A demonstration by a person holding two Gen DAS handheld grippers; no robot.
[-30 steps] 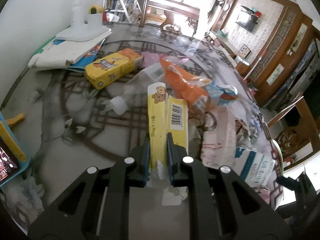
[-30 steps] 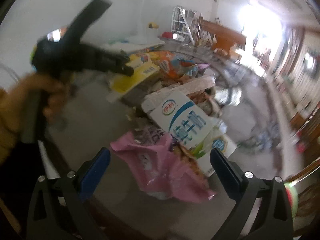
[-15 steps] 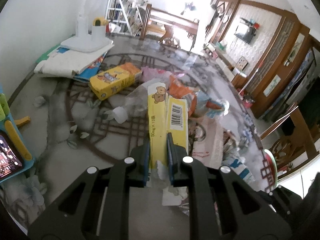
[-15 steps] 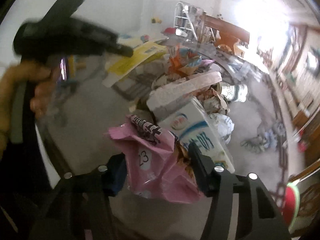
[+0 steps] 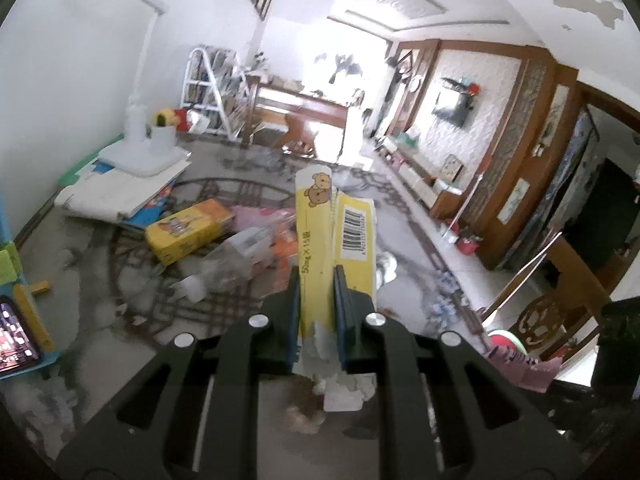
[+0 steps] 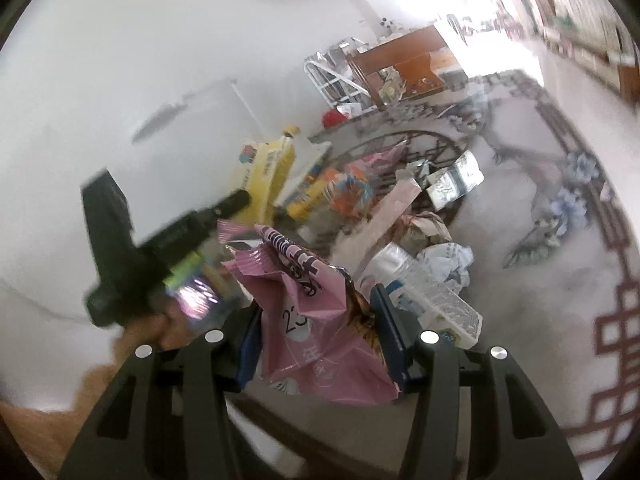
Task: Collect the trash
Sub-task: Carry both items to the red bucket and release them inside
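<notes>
Left gripper [image 5: 316, 300] fingers clamped on flattened yellow bear-print carton [image 5: 334, 236], lifted. Right gripper [image 6: 316, 336] fingers pinching crumpled pink snack bag [image 6: 316, 320]. Much litter left on glass-topped bench [image 6: 540, 280], 12–1 o'clock; no bin visible.

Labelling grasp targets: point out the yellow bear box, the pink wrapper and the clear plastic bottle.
yellow bear box [image 5: 314, 240], left wrist view, its printed front face.
pink wrapper [image 6: 316, 320], right wrist view, its crumpled middle.
clear plastic bottle [image 5: 236, 256], left wrist view, its body.

R gripper [image 6: 318, 328] is closing round the pink bag [image 6: 316, 320], lifting it off the table. L gripper [image 5: 316, 316] is raising the yellow box [image 5: 334, 236] higher above the pile.
</notes>
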